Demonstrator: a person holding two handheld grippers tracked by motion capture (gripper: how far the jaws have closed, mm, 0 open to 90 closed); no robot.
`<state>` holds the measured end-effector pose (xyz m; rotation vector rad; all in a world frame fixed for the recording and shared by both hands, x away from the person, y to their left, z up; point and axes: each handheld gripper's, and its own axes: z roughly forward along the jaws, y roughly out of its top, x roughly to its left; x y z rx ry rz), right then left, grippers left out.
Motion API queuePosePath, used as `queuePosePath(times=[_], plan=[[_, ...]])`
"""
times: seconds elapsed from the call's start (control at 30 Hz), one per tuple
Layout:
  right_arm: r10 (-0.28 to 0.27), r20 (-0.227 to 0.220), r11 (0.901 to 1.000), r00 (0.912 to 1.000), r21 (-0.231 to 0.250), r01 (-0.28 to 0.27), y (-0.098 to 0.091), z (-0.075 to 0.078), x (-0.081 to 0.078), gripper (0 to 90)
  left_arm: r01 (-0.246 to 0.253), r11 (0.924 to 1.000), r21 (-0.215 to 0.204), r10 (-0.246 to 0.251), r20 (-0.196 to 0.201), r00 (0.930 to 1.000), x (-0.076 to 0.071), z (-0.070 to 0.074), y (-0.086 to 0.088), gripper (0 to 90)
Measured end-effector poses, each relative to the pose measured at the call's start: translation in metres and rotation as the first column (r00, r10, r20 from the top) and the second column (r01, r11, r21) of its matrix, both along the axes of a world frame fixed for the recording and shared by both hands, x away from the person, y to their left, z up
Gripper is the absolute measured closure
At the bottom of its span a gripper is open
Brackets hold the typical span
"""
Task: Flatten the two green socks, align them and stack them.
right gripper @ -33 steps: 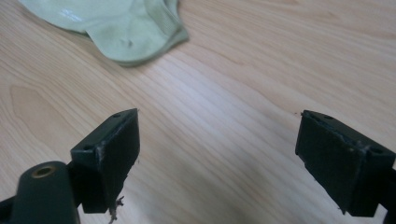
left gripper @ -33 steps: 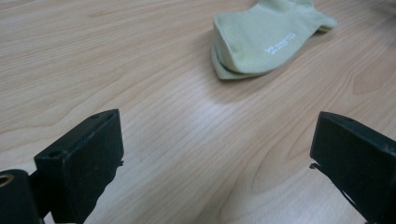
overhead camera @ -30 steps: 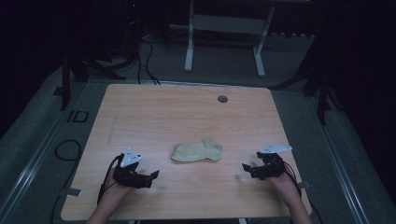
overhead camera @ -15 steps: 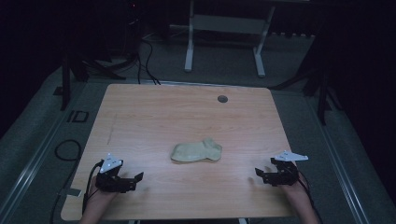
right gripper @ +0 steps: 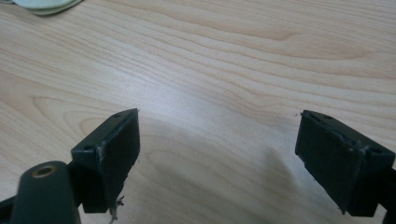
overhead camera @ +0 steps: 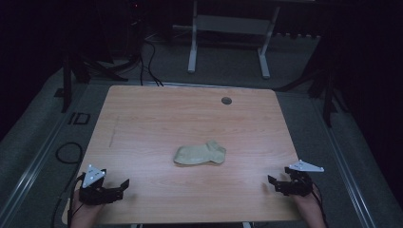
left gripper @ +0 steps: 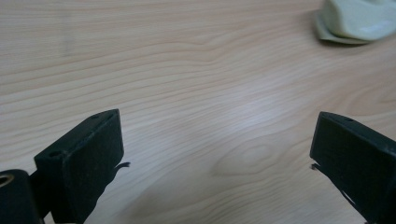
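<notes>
- A pale folded cloth (overhead camera: 199, 154), sock-like in shape, lies flat near the middle of the desk (overhead camera: 142, 118), well apart from both grippers; it looks like the thing the work concerns, since nothing else within reach sits on the wood.
- The left gripper (overhead camera: 122, 184) rests low at the near left corner of the desk, its jaws spread wide with nothing between them, pointing toward the cloth.
- In the left gripper view the cloth (left gripper: 357, 21) sits far ahead at the upper right, so this gripper is aimed a little to one side of it, probably a waiting pose rather than a reach.
- The right gripper (overhead camera: 272, 182) sits at the near right edge, jaws likewise wide apart and empty, turned inward toward the centre.
- In the right gripper view just an edge of the cloth (right gripper: 44, 5) peeks in at the top left, with bare wood grain between the jaws.
- Both hands are held low and level, wrists at the desk's near edge, one on each side of the cloth.
- A small dark round grommet (overhead camera: 226, 100) sits near the far edge, away from the work.
</notes>
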<state>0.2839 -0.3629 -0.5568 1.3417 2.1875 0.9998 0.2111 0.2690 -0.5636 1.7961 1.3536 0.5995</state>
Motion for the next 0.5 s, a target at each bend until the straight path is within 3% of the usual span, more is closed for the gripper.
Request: queuePosePath(times=[0.13,0.33,0.4,0.5], plan=[[-0.045,0.019,0.9990,0.9988,0.007,0.045,-0.003,-0.001,-0.009,13.9,-0.061,0.9981,-0.001,0.061,0.010,0.9981,-0.005,0.000,0.006,3.0],[-0.115,0.039,0.9932,0.9926,0.020,0.114,-0.008,-0.005,-0.021,13.9,-0.141,0.9900,-0.005,0.141,0.034,0.9894,-0.012,-0.002,0.012,2.9],[-0.131,0.048,0.9911,0.9902,0.028,0.130,-0.010,-0.005,-0.023,13.9,-0.175,0.9845,0.008,0.174,0.051,0.9834,-0.015,-0.002,0.012,2.9],[-0.148,0.057,0.9888,0.9873,0.025,0.147,-0.012,-0.005,-0.025,13.9,-0.233,0.9724,0.008,0.233,0.032,0.9720,-0.017,-0.003,0.015,2.9]])
